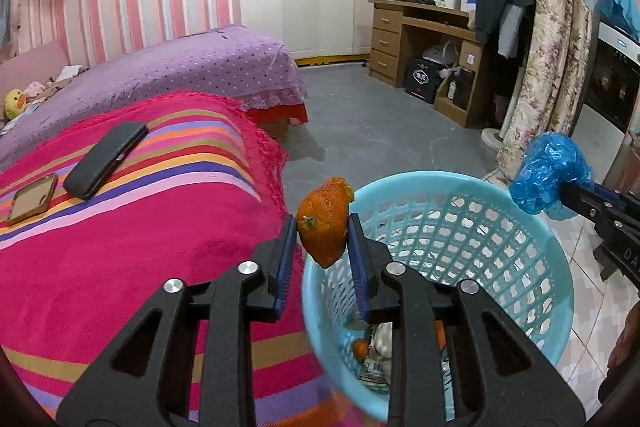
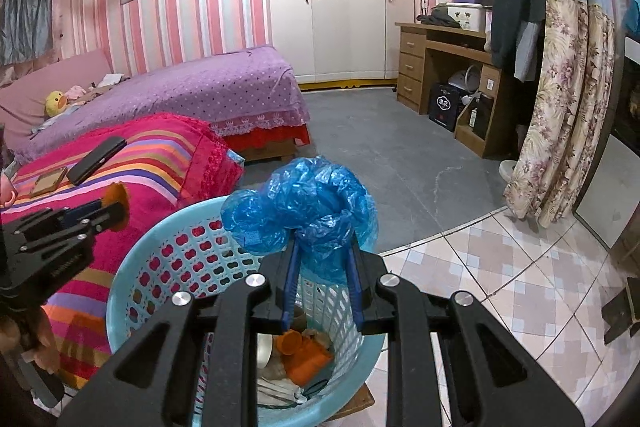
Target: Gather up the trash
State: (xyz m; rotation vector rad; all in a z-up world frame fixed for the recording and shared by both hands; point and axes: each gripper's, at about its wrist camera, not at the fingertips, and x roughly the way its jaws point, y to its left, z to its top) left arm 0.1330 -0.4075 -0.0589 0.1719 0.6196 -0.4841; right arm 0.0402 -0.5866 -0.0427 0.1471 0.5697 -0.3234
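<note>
Basket contents: partly hidden behind gripper frames; orange scraps, pale wrappers, a round tin-like item, otherwise hard to make out.
Left gripper [image 1: 322, 227]: clamped on orange peel [image 1: 325, 223], held at near-left rim of light-blue mesh basket [image 1: 532, 259], over the bed's edge.
Right gripper [image 2: 322, 247]: clamped on crumpled blue plastic bag [image 2: 304, 207], raised above the basket's open mouth; grip point masked by the bag's folds.
Striped pink blanket [image 1: 140, 239]: touching basket's left side; two phones [image 1: 106, 159] near its far corner.
Open room: grey floor [image 1: 380, 123] beyond the basket, tiles to the right.
Surroundings: purple bed, white wardrobe, wooden desk, floral curtain.
</note>
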